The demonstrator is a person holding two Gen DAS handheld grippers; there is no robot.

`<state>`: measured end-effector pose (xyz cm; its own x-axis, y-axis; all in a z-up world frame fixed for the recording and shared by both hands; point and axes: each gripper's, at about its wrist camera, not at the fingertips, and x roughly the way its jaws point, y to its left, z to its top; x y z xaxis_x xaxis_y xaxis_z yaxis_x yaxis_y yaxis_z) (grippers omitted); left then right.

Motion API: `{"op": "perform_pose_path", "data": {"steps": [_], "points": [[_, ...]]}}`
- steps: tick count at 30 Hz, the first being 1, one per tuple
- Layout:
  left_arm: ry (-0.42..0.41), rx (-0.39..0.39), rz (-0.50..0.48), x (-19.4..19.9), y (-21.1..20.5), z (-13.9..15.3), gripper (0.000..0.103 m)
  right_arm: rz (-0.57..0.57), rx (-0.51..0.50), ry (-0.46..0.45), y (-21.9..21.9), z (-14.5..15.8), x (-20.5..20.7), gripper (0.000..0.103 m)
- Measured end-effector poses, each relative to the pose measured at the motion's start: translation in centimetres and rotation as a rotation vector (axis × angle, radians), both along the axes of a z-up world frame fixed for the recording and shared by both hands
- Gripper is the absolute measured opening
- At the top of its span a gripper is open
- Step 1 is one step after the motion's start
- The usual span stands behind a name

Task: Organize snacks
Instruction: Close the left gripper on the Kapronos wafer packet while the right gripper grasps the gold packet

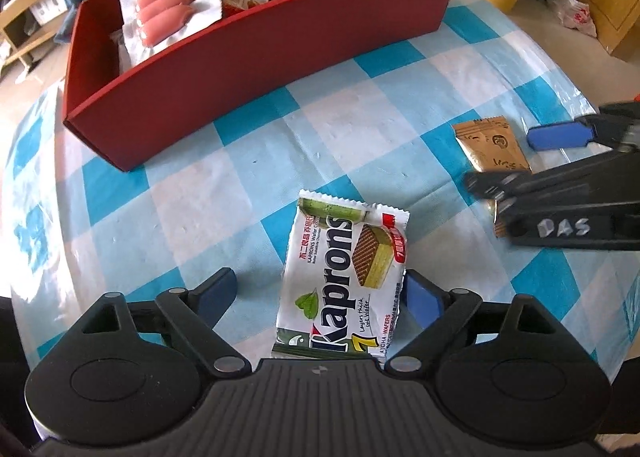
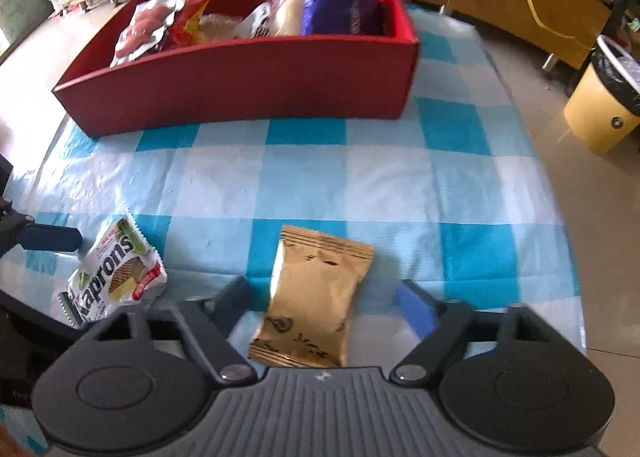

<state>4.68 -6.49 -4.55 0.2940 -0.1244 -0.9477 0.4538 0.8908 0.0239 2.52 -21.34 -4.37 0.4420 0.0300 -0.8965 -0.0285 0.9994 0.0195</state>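
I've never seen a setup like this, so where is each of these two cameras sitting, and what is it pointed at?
Left wrist: on the left gripper, looking down at the Kaprons wafer pack between its open fingers; the right gripper shows alongside.
Right wrist: on the right gripper, looking down at the gold packet; one left finger shows.
Shared: both packs, red box, checkered cloth.

The right gripper [image 1: 532, 161] hid the gold packet's [image 1: 494, 151] lower end at three o'clock, and the frame edge cropped the gripper's body.
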Motion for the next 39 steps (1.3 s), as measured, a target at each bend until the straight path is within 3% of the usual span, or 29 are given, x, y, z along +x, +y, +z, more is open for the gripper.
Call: {"op": "perform_pose_path", "data": {"steps": [1, 4, 8, 11, 18, 22, 26, 29, 32, 33, 34, 36, 38, 39], "points": [[0.002, 0.0, 0.001, 0.1, 0.0, 0.0, 0.093, -0.003, -0.01, -0.007, -0.1, 0.3, -0.3, 0.04], [0.005, -0.003, -0.001, 0.0, -0.1, 0.1, 0.089, -0.003, -0.037, -0.005, 0.0, 0.4, -0.8, 0.04], [-0.004, -0.014, -0.006, -0.1, -0.1, 0.8, 0.068, -0.008, -0.035, -0.006, 0.0, 0.8, -1.5, 0.04], [0.001, -0.022, 0.008, 0.0, 0.2, 1.0, 0.065, -0.016, -0.033, -0.013, 0.0, 1.0, -1.8, 0.04], [-0.008, -0.016, 0.015, 0.0, 0.3, 1.0, 0.067, 0.002, -0.021, -0.007, 0.7, 0.6, -1.6, 0.04], [-0.029, 0.009, 0.011, 0.1, -0.1, 0.5, 0.084, 0.011, -0.025, -0.013, 1.0, 0.4, -1.3, 0.04], [-0.027, 0.004, 0.018, 0.3, 0.3, 0.3, 0.089, 0.01, -0.032, -0.02, 1.1, 0.2, -1.3, 0.041], [-0.028, 0.002, 0.018, 0.3, 0.4, 0.1, 0.092, -0.007, -0.027, -0.017, 0.8, 0.1, -1.2, 0.048], [-0.014, -0.008, 0.027, 0.4, 0.5, 0.0, 0.092, -0.031, 0.025, 0.002, -0.1, -0.1, -1.0, 0.061], [-0.012, -0.012, 0.031, 0.4, 0.5, 0.1, 0.093, -0.004, 0.055, 0.027, 0.0, -0.3, -0.8, 0.083], [-0.008, -0.015, 0.032, 0.4, 0.6, 0.1, 0.092, 0.017, 0.069, 0.042, 0.3, -0.6, -0.7, 0.094], [-0.005, -0.021, 0.035, 0.4, 0.7, 0.0, 0.09, 0.013, 0.037, 0.029, 0.8, -0.7, -0.9, 0.09], [-0.003, -0.03, 0.038, 0.3, 0.8, 0.3, 0.086, 0.017, 0.003, 0.022, 1.1, -0.4, -1.1, 0.078], [-0.006, -0.027, 0.033, 0.2, 0.8, 0.4, 0.084, 0.009, 0.004, 0.015, 1.0, -0.2, -1.2, 0.066]]}}
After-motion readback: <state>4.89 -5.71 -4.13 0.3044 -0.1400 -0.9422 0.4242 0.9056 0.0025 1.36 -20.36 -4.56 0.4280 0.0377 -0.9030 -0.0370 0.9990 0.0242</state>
